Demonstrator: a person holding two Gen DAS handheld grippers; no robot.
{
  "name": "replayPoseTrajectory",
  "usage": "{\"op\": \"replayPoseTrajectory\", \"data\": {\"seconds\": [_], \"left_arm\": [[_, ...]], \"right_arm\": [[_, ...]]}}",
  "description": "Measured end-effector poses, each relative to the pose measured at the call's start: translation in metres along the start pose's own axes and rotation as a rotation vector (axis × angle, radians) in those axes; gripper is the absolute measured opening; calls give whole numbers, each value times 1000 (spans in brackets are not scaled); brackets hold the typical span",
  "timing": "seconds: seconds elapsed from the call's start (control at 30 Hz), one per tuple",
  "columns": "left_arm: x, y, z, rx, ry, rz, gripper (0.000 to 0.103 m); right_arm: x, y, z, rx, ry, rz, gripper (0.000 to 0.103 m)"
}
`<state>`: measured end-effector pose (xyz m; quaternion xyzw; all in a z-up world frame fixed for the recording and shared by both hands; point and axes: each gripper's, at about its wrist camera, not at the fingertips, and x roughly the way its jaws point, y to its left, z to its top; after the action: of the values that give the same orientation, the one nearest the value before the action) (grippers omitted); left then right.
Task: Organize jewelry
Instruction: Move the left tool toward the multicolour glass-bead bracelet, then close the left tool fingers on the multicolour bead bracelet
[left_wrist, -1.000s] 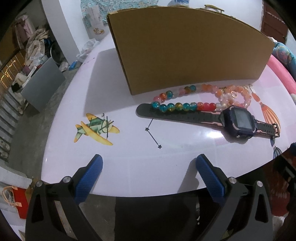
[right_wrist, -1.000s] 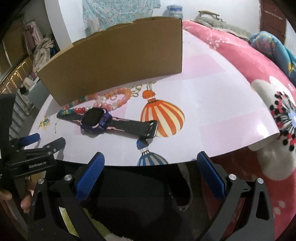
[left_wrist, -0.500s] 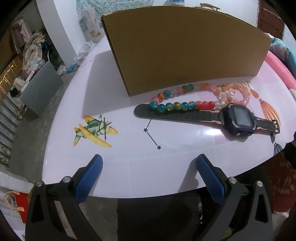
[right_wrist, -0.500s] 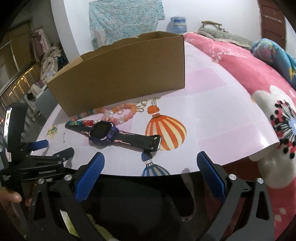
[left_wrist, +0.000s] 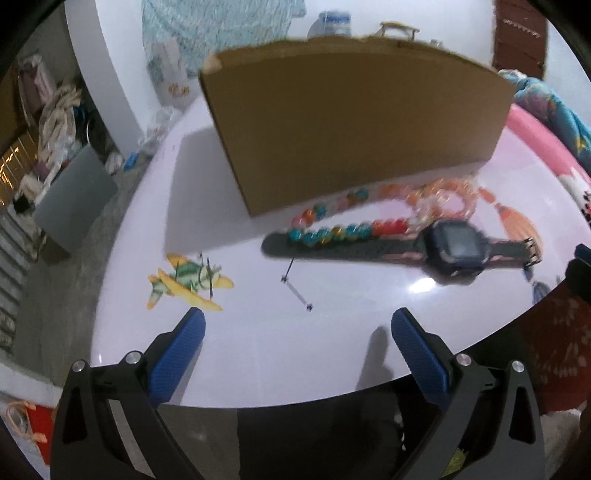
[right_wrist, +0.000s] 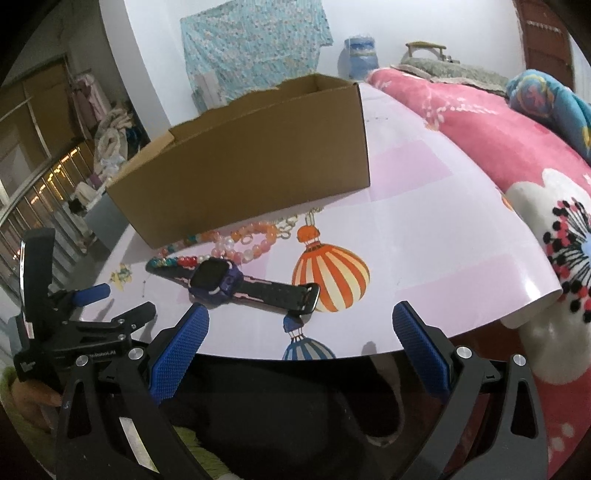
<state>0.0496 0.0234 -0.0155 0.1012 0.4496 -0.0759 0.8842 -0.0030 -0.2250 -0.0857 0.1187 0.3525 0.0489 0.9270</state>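
left wrist view is showing the left gripper (left_wrist: 295, 343) hanging wide open and empty at the near edge of the table (left_wrist: 240, 354). the right gripper (right_wrist: 301, 339) is also gaping wide, holding nothing, near the same edge. the watch (left_wrist: 448, 251) is lying flat near the table's middle, touching the bead bracelets (left_wrist: 369, 225), which are sitting just in front of the cardboard box (right_wrist: 258, 166). nothing is being gripped yet, so this is looking like the approach step. next, one gripper is needing to reach far enough to straddle the watch strap, close, and carry it into the box.
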Motion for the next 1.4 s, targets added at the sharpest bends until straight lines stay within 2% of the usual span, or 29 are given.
{"op": "replayPoseTrajectory", "data": {"seconds": [0.13, 0.23, 0.4, 0.47, 0.57, 0.7, 0.83, 0.93, 1.07, 1.23, 1.4], "left_arm": [[-15, 6, 4, -20, -90, -36, 99], [-17, 9, 6, -24, -127, -67, 91], [-8, 15, 11, -47, -115, -127, 72], [-4, 21, 14, -78, -98, -157, 60], [1, 28, 19, -104, -86, -172, 54], [4, 36, 25, -128, -88, -182, 51], [0, 36, 32, -126, -101, -236, 50], [2, 30, 35, -109, -94, -239, 50], [10, 37, 37, -139, -69, -233, 50], [24, 50, 37, -198, -24, -267, 50], [30, 54, 35, -228, -8, -314, 50]], "right_arm": [[-1, -4, 5, 13, -5, 17, 87], [3, -5, 9, 9, 4, 12, 82], [7, -6, 13, 6, 15, -3, 71], [9, -6, 14, 2, 21, -15, 67], [13, -8, 14, 1, 36, -26, 62], [17, -11, 16, 8, 52, -37, 60], [20, -9, 17, 7, 59, -36, 60], [21, -8, 18, 3, 61, -36, 58], [22, -9, 17, 8, 69, -39, 55], [28, -11, 14, 14, 96, -27, 39], [34, -12, 12, 27, 115, -18, 30]]}}
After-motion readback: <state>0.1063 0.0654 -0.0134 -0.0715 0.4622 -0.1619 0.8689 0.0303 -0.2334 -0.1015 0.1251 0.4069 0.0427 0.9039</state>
